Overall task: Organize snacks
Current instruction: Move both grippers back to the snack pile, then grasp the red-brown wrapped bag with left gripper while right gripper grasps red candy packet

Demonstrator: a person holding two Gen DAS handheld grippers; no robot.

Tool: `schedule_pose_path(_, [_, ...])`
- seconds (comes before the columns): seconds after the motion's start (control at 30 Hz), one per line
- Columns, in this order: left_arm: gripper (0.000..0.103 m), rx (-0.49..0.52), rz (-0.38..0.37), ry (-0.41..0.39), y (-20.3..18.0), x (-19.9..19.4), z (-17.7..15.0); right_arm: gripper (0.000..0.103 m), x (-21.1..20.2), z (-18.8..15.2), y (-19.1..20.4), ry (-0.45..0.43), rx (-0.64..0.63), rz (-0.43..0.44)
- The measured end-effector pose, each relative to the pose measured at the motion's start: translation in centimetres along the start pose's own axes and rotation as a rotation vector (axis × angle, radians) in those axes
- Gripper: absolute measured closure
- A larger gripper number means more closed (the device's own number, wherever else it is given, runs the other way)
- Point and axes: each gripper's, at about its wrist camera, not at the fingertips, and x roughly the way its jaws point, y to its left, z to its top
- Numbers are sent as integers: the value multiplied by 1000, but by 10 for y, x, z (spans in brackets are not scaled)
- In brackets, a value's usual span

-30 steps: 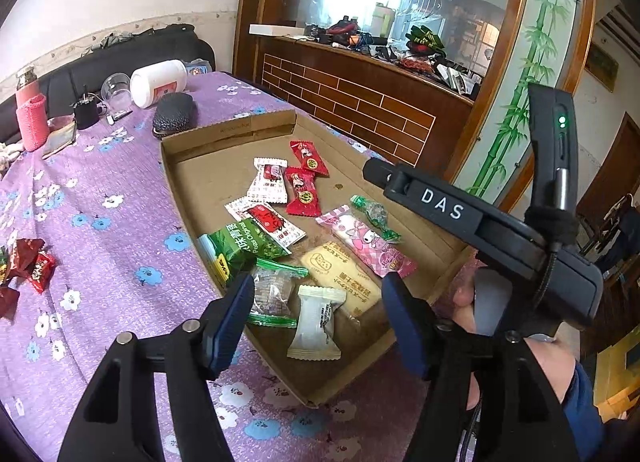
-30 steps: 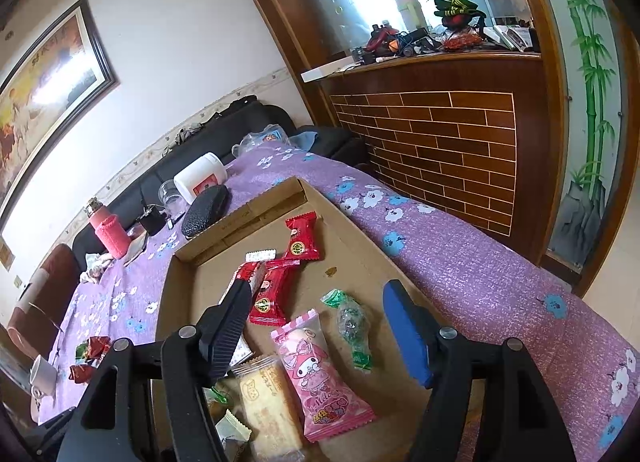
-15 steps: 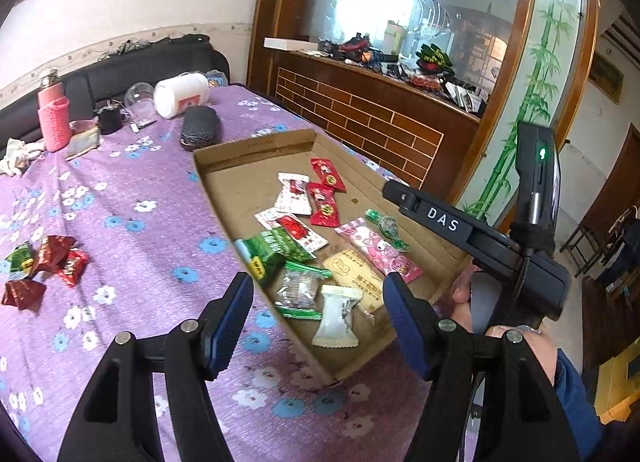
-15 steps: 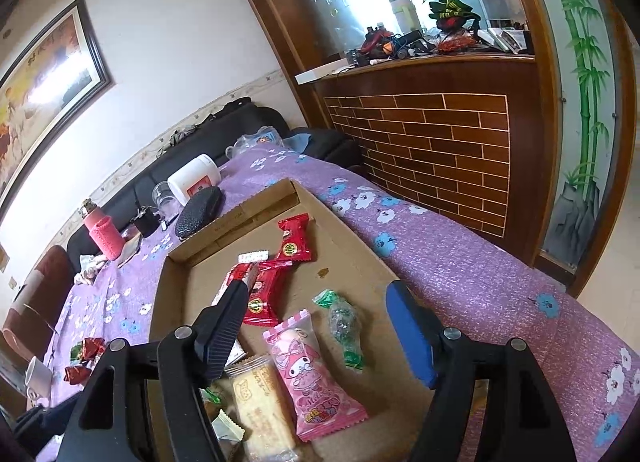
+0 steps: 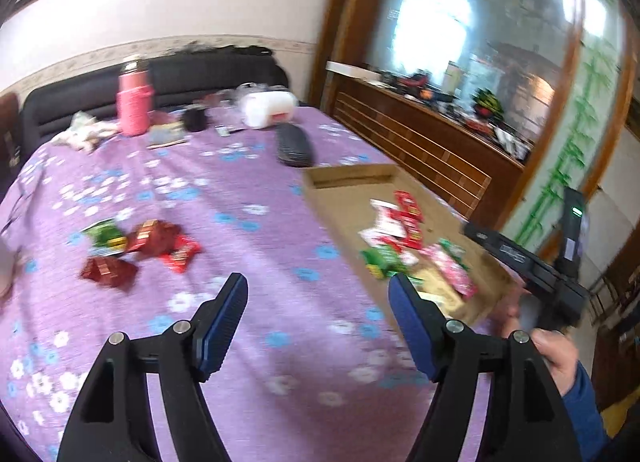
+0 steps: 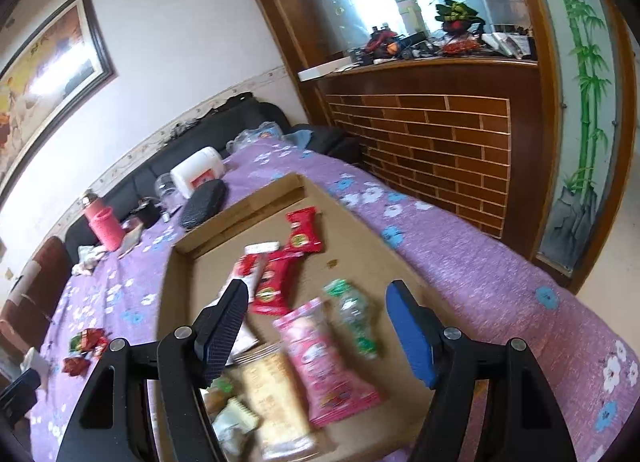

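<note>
- Snacks, in crinkly plastic wrappers, lie in two places: most sit loose in a shallow cardboard box [image 6: 360, 246] at the centre of the right wrist frame, and a small cluster [image 5: 140, 246] of red, foil-brown and green packets rests on the purple cloth at the left of the left wrist frame.
- In the box are glossy red packets [image 6: 302, 232] with a round yellow emblem, a pink pouch [image 6: 324, 358] with a cartoon print, a clear green-ended sweet [image 6: 354, 322] and a pale biscuit pack [image 6: 276, 394]; blur leaves no writing legible.
- Flat brown corrugated walls ring the box, which sits on the desk [image 5: 240, 190] under a purple cloth with white and blue flowers.
- Left claw [image 5: 318, 326] is opening over bare cloth, nothing between its blue pads.
- Right claw [image 6: 316, 326] hangs released above the box, gripping nothing.
- Farther back stand a ribbed pink bottle [image 5: 134, 102], a white tub [image 5: 266, 110] lying on its side and a black textured case [image 5: 294, 144].
</note>
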Motion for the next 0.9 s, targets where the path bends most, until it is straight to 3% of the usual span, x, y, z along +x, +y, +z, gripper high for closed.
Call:
schedule_pose_path(0.23, [31, -195, 126, 10, 90, -9, 14, 28, -18, -3, 49, 34, -89, 134])
schedule_pose_path(0.3, [31, -263, 199, 46, 121, -9, 19, 28, -21, -6, 69, 62, -119, 192])
schedule_pose_path(0.5, [31, -445, 279, 121, 203, -2, 22, 27, -7, -21, 132, 232, -189, 363])
schedule_pose_path(0.6, [34, -485, 252, 124, 224, 4, 15, 27, 9, -29, 163, 322, -214, 408])
schedule_pose_path(0.7, [40, -535, 172, 118, 239, 14, 3, 33, 28, -37, 193, 409, -241, 428])
schedule_pose_path(0.9, [42, -535, 89, 87, 238, 34, 6, 36, 63, -45, 239, 467, -263, 424])
